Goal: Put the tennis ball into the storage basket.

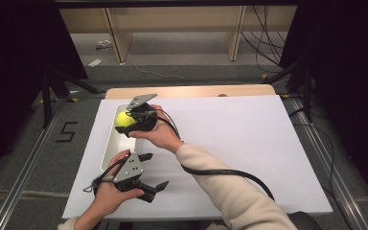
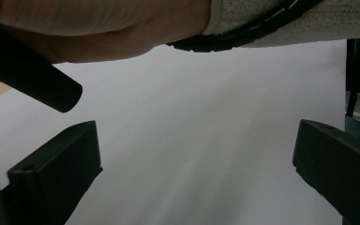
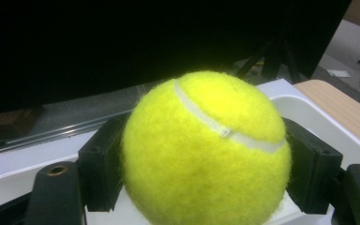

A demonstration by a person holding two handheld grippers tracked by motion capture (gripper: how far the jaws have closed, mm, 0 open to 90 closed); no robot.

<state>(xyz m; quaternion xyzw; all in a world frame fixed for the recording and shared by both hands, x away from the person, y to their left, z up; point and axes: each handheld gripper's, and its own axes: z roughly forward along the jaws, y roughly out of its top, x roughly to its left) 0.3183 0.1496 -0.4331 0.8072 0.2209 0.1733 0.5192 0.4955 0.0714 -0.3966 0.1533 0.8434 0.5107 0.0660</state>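
- Tennis ball (image 3: 206, 150): yellow-green, white seam across top. Clamped in right gripper (image 1: 133, 120), one black jaw on each side, both touching the felt. Ball's underside cut off at bottom edge of right gripper view.
- Ball location: high view puts it (image 1: 123, 119) over the far end of the white tray (image 1: 109, 143), at tray's upper part. Can't tell if ball rests on tray floor or sits just above it; gripper body + hand hide the contact.
- Tray: long, white, rounded rim, lies along left side of the white board (image 1: 249, 143). Inside, apart from the ball, looks bare as far as visible; near end partly hidden by left gripper's grey plate.
- Right hand (image 1: 160, 134) wraps gripper from the right; cream sleeve and black cable (image 1: 220, 170) run back toward bottom of frame.
- Left gripper (image 1: 148, 170): jaws wide apart, nothing between them, just inside near edge of board, just beside tray's near end. Left gripper view: both jaws spread over bare white surface, right forearm and cable above.
- Room: board's centre and right half open. Wooden tabletop strip (image 1: 191, 91) shows past board's far edge.
- Surroundings dark, detail poor; floor cables far back hard to make out.
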